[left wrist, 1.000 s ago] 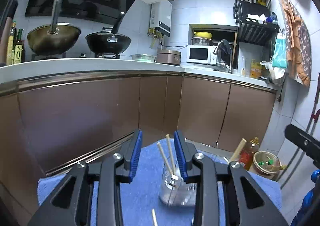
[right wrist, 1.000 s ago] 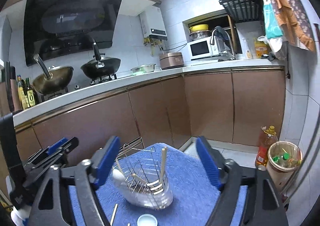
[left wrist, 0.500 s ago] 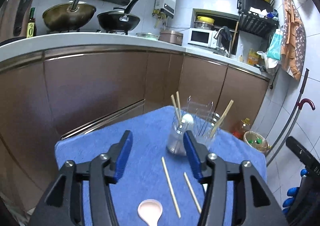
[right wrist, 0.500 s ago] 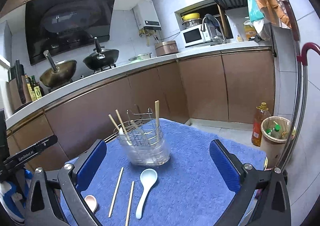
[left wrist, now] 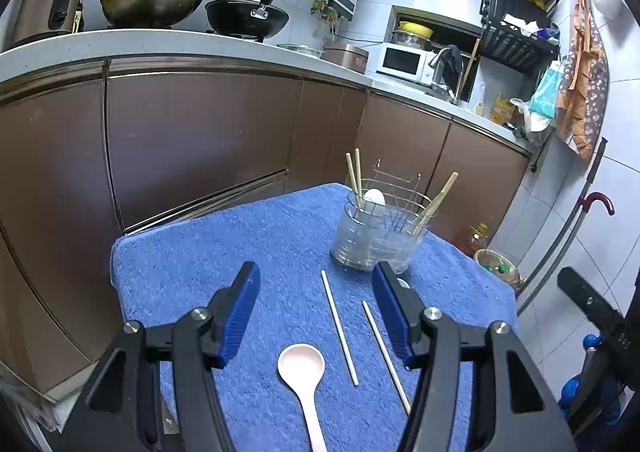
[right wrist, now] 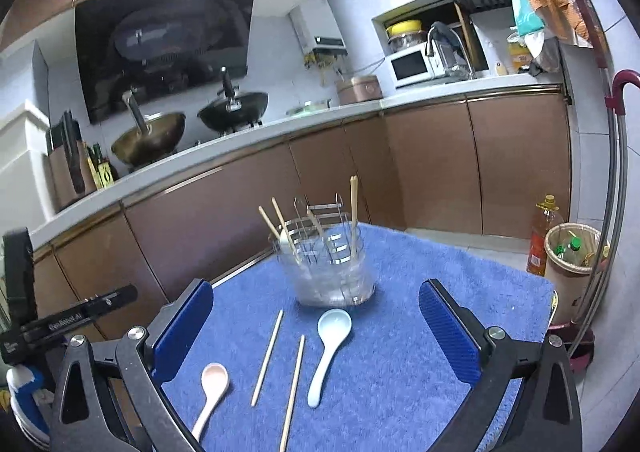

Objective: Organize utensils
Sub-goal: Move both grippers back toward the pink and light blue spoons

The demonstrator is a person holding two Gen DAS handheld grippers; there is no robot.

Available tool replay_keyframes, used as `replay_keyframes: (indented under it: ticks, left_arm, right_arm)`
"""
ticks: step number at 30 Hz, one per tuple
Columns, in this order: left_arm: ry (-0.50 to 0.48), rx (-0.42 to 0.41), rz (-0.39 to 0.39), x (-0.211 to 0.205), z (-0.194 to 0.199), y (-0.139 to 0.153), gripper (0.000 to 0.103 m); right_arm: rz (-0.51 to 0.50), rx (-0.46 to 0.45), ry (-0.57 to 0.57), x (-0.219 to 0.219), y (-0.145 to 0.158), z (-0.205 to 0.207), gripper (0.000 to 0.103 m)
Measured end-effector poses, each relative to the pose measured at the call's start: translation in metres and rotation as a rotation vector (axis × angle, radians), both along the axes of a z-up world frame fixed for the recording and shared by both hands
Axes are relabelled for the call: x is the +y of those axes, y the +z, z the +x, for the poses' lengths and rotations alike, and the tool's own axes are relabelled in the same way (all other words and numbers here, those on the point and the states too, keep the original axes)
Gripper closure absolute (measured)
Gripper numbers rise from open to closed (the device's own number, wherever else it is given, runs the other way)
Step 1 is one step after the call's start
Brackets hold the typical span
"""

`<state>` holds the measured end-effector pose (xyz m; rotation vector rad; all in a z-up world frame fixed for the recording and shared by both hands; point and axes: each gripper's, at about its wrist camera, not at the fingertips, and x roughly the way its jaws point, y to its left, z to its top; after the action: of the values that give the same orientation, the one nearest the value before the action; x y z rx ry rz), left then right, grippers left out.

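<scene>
Left tongs (left wrist: 316, 310): I see them spread wide, pinching nothing; they hang over the blue towel (left wrist: 200, 272) with the pink spoon (left wrist: 302, 370) between the blue pads
Right tongs (right wrist: 316, 326): spread wider, also pinching nothing; the loose utensils lie between their pads
Writing: I can make out pale lettering on the black bar of the other rig at the left edge of the right wrist view; too blurred for me to read; a bottle beside the knife block on the kitchen worktop shows a large "0"; nothing else legible
Holder (right wrist: 330, 272): clear tub with a wire rack inside, upright at the far middle of the towel; chopsticks stand tilted in it and a white spoon bowl peeks out on its left side in the left wrist view
Loose chopsticks: two, one (right wrist: 267, 358) just beside the other (right wrist: 293, 392), roughly parallel, apart from each other, flat on the towel near the holder
White spoon (right wrist: 330, 352): flat, bowl near the holder's base; right of the chopsticks
Pink spoon: flat, left of the chopsticks, bowl pointing away from me
Worktop: covered by the towel
</scene>
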<state>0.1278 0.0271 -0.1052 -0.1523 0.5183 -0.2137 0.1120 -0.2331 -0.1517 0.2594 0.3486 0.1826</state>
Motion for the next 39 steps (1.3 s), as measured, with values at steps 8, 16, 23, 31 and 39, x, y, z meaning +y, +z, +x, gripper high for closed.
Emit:
replay_keyframes:
  ticks: [8,16,23,31,39]
  left_arm:
    - [-0.014,0.04,-0.021,0.011,-0.003,-0.008,0.047]
    - [-0.01,0.109,-0.033,0.022,0.007,-0.027,0.047]
    - [-0.036,0.149,-0.021,0.021,0.012,-0.042,0.047]
    - [-0.07,0.228,-0.034,0.017,0.024,-0.062,0.047]
    - [-0.066,0.287,-0.036,0.02,0.036,-0.083,0.047]
  right_arm:
    - [0.01,0.051,0.033,0.004,-0.006,0.003,0.001]
    - [-0.006,0.117,0.052,0.008,-0.016,0.012,0.023]
    - [-0.002,0.17,0.059,0.006,-0.028,0.022,0.031]
    - [0.016,0.216,0.076,0.0,-0.042,0.031,0.038]
    - [0.03,0.263,0.085,-0.003,-0.059,0.041,0.039]
